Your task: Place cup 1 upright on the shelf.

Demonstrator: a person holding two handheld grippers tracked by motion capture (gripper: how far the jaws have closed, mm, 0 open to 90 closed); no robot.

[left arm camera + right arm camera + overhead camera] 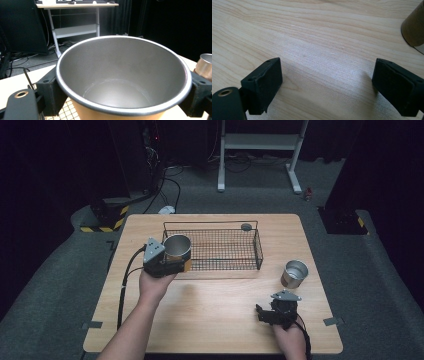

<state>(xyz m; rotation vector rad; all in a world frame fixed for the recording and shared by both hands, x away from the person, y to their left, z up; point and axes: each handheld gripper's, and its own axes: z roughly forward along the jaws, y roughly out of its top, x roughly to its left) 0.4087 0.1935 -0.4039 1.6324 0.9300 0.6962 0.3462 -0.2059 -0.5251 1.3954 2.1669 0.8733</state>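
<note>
Jaws of the left gripper (172, 265) clamped on either side of a round, tan-sided metal cup with a grey inside (123, 80), black pads pressed against its wall just under the rim. Cup held upright, mouth up, empty, at the near left corner of the black wire basket (257, 247), its base seemingly over the basket's edge; whether raised or resting there cannot be told. Jaws of the right gripper (265, 312) spread wide and holding nothing, hanging low over bare wood near the front right of the light wooden desk (210, 315). A second, similar metal cup (293, 273) standing on the desk just beyond that gripper, outside the basket's right end, a slice of its tan wall visible in the right gripper view. A small dark round object (246, 226) by the basket's far rim.

Step in hand, by the look of it: carrying the first cup into the basket. Next move: forward over the mesh, down until seated flat, then release; after that, probably the right gripper closing on the second cup.
</note>
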